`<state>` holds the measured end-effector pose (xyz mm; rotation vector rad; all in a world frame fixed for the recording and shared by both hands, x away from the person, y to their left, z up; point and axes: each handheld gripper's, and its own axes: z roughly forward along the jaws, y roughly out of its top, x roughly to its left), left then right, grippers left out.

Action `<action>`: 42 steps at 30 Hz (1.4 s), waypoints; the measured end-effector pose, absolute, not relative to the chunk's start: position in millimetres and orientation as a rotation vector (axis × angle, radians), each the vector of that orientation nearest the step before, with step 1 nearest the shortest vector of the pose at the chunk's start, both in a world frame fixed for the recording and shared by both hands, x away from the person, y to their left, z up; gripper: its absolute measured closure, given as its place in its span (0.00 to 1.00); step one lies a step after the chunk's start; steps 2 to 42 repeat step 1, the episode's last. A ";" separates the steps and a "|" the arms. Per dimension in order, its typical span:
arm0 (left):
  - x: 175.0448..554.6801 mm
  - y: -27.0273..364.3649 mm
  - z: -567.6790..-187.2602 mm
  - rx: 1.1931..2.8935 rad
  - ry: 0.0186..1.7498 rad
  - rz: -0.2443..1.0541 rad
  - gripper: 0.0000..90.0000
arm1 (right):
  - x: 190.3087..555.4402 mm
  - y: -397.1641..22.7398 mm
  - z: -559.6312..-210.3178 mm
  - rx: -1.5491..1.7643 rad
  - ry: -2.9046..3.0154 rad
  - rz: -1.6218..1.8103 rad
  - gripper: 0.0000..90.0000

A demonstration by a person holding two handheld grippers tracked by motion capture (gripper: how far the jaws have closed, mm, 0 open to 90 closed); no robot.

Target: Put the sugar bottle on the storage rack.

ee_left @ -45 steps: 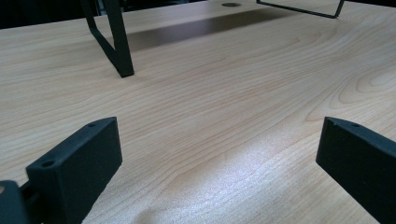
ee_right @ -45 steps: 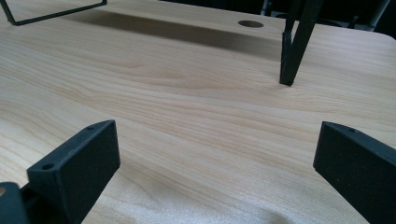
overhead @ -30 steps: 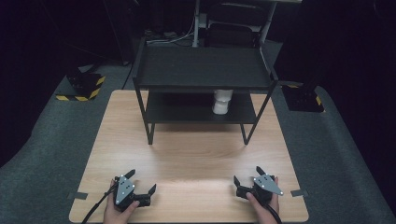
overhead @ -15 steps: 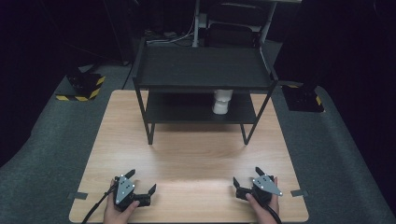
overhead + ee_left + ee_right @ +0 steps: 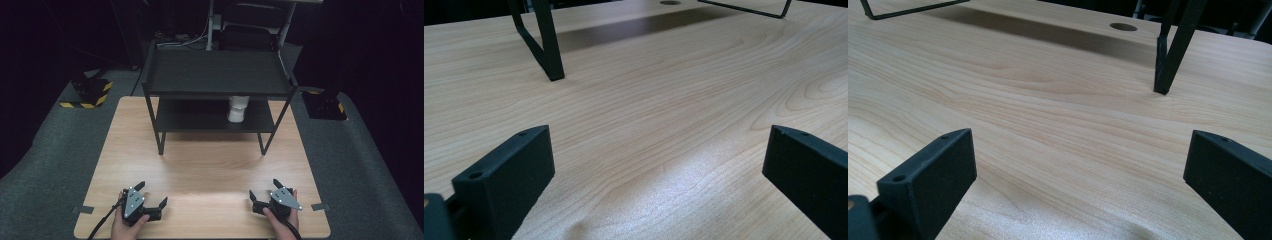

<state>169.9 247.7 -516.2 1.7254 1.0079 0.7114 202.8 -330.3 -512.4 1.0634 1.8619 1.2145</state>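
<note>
Cup sits on the lower shelf of the black rack, at twelve o'clock from you on the table. It looks white, small and light, maybe smooth and slippery. Take it gently around the middle. Your left hand-held gripper and right hand-held gripper rest wide apart and hold nothing.

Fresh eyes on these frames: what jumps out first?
The black two-tier shelf rack at the far middle of the light wooden table dominates the high view, with a small white cup-like object on the right part of its lower shelf. Near the table's front edge, the left gripper and right gripper rest in the person's hands, jaws wide apart and holding nothing.
</note>
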 end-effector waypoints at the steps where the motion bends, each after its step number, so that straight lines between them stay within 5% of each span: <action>1: 170.0 247.8 -516.2 1.726 1.007 0.711 0.01 | 202.6 -330.2 -512.5 1.063 1.861 1.214 0.00; 42: 170.0 247.8 -516.2 1.726 1.007 0.711 0.01 | 202.6 -330.2 -512.5 1.063 1.861 1.214 0.00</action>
